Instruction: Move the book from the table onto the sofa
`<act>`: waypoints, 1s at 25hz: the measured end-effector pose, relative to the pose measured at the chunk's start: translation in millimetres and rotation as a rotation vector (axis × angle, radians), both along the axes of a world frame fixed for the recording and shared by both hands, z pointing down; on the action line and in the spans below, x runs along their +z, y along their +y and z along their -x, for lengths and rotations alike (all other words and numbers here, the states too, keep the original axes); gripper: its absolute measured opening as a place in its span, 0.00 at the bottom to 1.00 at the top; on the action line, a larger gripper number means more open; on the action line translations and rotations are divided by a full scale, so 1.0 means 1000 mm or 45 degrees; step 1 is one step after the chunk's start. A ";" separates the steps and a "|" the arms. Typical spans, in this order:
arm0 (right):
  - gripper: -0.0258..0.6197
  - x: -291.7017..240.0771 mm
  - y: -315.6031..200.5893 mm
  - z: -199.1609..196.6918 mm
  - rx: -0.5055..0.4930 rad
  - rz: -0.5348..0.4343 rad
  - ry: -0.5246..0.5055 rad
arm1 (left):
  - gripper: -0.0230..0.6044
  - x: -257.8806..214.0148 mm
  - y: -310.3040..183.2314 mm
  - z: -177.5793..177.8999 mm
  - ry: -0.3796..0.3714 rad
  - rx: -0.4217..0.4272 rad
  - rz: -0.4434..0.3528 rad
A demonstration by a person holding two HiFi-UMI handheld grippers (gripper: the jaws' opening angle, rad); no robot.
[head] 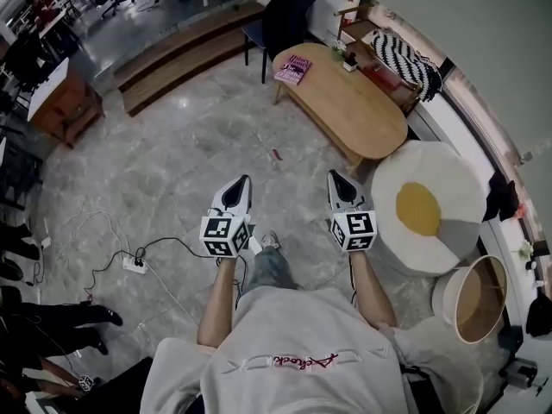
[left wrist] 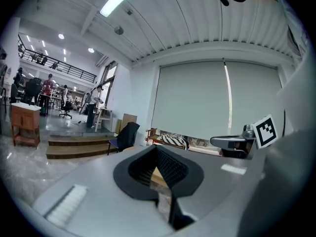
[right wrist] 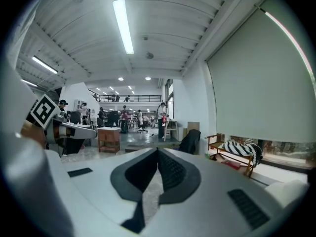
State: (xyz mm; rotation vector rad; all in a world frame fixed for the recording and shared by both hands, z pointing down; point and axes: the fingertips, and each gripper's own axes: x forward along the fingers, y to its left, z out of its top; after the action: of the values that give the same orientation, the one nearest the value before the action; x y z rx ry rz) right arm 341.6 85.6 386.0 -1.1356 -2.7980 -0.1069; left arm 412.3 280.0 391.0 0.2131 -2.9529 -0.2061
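Head view: the person stands on the grey stone floor (head: 172, 171), holding both tools out in front at about the same height, side by side and apart.

Left hand-held gripper (head: 244, 180): jaws closed tip to tip, nothing between them. Its own view (left wrist: 157, 148) confirms this, with the ribbed pads meeting at the front and only floor and tabletop seen through the gap behind.

Right hand-held gripper (head: 333, 176): jaws likewise closed and empty, as its own view (right wrist: 158, 150) shows.

Book (head: 293, 69): pink cover, lying flat on the far end of the oval wooden tabletop (head: 358, 115), close to the edge and just beside a dark chair (head: 287, 11). It is well apart from both tools and untouched.

Wooden-framed sofa (head: 379, 69): it stands along the window wall beyond the tabletop and carries a black-and-white striped cushion (head: 407, 60). It is also visible in the right gripper view (right wrist: 241, 154).

Other items: an egg-patterned pouf (head: 427, 207) sits beside the near end of the tabletop, and a white power strip (head: 134, 265) with trailing cables lies on the floor to the person's left
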 end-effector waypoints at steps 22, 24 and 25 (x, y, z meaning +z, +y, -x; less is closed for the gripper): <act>0.05 -0.004 0.122 0.151 0.034 -0.018 0.044 | 0.05 -0.004 0.129 0.155 0.001 0.015 -0.065; 0.05 -0.005 0.130 0.162 0.043 -0.021 0.037 | 0.05 -0.005 0.136 0.168 -0.002 0.031 -0.062; 0.05 -0.006 0.135 0.167 0.046 -0.023 0.033 | 0.05 -0.005 0.140 0.173 -0.002 0.038 -0.063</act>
State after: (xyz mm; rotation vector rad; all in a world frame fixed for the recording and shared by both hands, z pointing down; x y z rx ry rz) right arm 174.5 220.2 380.0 -1.0747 -2.7875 -0.1126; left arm 239.1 419.8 386.0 0.2633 -2.9466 -0.2748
